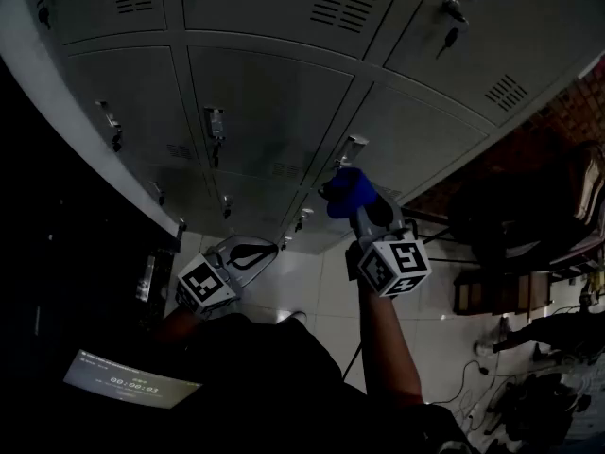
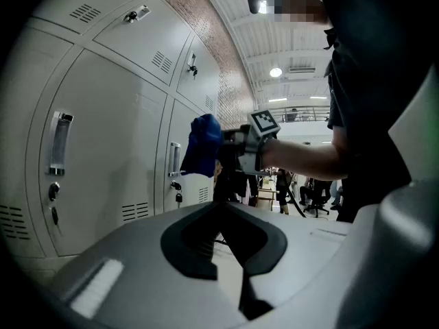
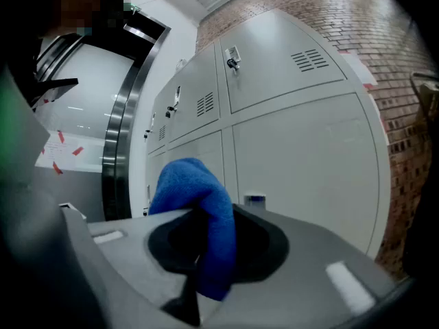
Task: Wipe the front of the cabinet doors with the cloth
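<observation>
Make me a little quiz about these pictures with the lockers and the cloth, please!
1. True or false: the left gripper is holding the cloth.
2. What colour is the cloth? A red, B blue, C yellow.
3. Fill in: the wall beside the cabinet doors is made of ____.
Key: 1 false, the right gripper is shut on it and the left one is shut on nothing; 2 B; 3 brick.
</observation>
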`<state>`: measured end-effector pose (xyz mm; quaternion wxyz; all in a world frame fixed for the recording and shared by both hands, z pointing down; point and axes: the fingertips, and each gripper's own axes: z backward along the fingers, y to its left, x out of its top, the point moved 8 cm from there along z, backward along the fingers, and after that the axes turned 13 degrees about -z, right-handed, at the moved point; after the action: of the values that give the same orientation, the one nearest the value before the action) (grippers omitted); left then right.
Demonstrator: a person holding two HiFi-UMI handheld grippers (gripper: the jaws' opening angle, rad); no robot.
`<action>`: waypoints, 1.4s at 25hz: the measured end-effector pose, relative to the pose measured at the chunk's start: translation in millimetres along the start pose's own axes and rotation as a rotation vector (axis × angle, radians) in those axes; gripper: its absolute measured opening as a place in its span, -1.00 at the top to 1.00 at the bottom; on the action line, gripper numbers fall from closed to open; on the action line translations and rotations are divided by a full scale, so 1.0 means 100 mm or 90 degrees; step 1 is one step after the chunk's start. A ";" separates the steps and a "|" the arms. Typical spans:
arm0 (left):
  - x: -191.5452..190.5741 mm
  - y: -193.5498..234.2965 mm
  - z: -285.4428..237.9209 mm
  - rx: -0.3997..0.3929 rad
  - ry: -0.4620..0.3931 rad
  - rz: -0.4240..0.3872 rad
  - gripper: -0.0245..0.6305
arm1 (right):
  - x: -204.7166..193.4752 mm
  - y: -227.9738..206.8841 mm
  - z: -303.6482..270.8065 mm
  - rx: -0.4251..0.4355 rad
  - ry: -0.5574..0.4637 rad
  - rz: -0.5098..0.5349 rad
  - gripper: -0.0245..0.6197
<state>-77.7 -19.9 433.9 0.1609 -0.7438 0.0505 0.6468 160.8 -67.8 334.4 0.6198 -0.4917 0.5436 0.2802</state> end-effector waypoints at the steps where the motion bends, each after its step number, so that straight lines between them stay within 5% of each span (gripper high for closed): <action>1: 0.00 0.01 0.03 -0.002 -0.001 0.003 0.93 | 0.09 -0.01 -0.04 -0.014 -0.005 0.003 0.71; 13: -0.09 0.02 0.15 -0.006 -0.006 0.020 0.93 | 1.10 -0.07 -0.56 -0.110 -0.018 0.072 0.71; 25: -0.10 0.17 -0.02 -0.028 -0.014 0.020 0.93 | 1.19 -0.19 -0.57 -0.106 -0.010 0.077 0.71; 35: -0.08 0.19 -0.26 -0.050 -0.018 0.014 0.93 | 1.36 -0.94 0.04 -0.218 -0.060 0.049 0.71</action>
<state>-60.2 -47.1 440.9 0.1250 -0.7395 0.0305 0.6607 279.3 -123.3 233.8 0.5411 -0.5551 0.4766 0.4147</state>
